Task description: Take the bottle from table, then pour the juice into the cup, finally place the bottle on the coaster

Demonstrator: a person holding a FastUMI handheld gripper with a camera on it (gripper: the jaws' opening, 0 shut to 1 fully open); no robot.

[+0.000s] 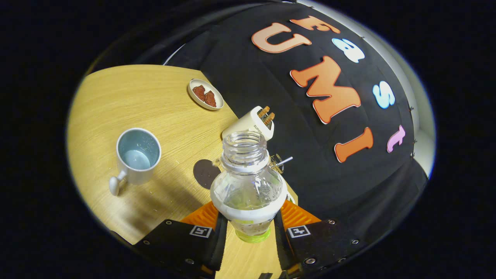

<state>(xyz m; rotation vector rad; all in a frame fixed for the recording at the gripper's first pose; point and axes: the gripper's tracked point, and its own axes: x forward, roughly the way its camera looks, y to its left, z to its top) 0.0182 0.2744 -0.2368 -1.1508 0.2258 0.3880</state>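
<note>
cup point(138, 155): white mug on the wooden table point(128, 97), farthest left, handle pointing toward the near table edge; inside looks pale blue, some liquid at the bottom, level hard to judge; well apart from the bottle
plate point(205, 94): small white dish beyond the cup, near the table's far edge, two reddish-brown pieces on it
coaster point(205, 173): dark round disc flat on the table between cup and bottle, just left of the bottle's shoulder, partly hidden by the bottle
bottle point(248, 186): clear plastic, no cap, mouth open and facing away from the fingers; white label band low on the body, yellow-green base at the gap between the fingers; looks nearly empty, a little clear-greenish liquid inside; view tilted, bottle appears lifted off the table
gripper point(250, 223): both fingers clamped on the bottle's lower body, one on each side, ridged pads touching the label band
toaster point(251, 124): white, tilted in view, just beyond the bottle mouth at the table's far edge, two toast slices sticking out of the slots
small metal object point(281, 162): right of the bottle neck, screw-like, too small to tell
</note>
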